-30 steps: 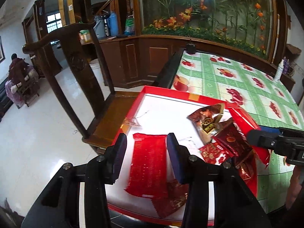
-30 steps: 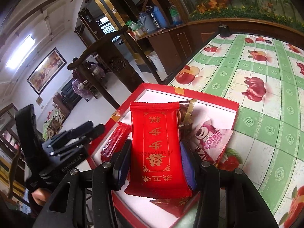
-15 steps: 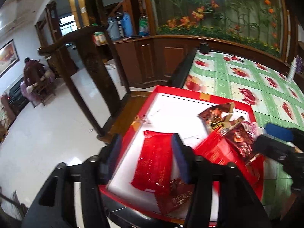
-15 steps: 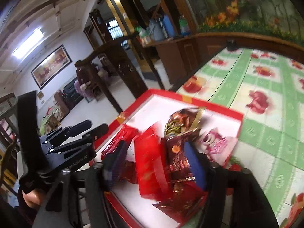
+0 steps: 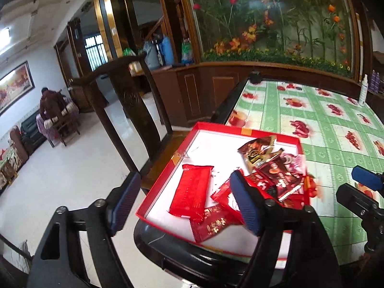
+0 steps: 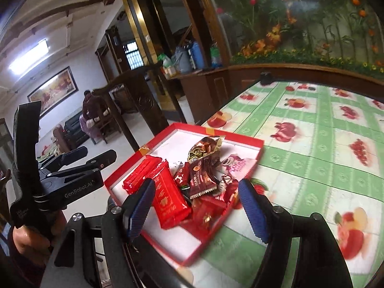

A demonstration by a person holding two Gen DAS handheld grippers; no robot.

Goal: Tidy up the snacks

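Now both our grippers, left (image 5: pixel 184 204) and right (image 6: pixel 195 207), gape empty; the red pack (image 5: pixel 192 195) lies lengthwise nearest the tray's (image 5: pixel 165 180) left edge, closer to our left.

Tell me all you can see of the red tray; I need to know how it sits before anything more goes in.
The red tray is a shallow rectangular box, cardboard by its look, with low red walls, gold corner patches and a white floor. It lies flat at the table's corner on the green fruit-print cloth. Inside, a red packet lies alone on the left; brown, pink and red snack packs pile on the right. Neither gripper touches it.
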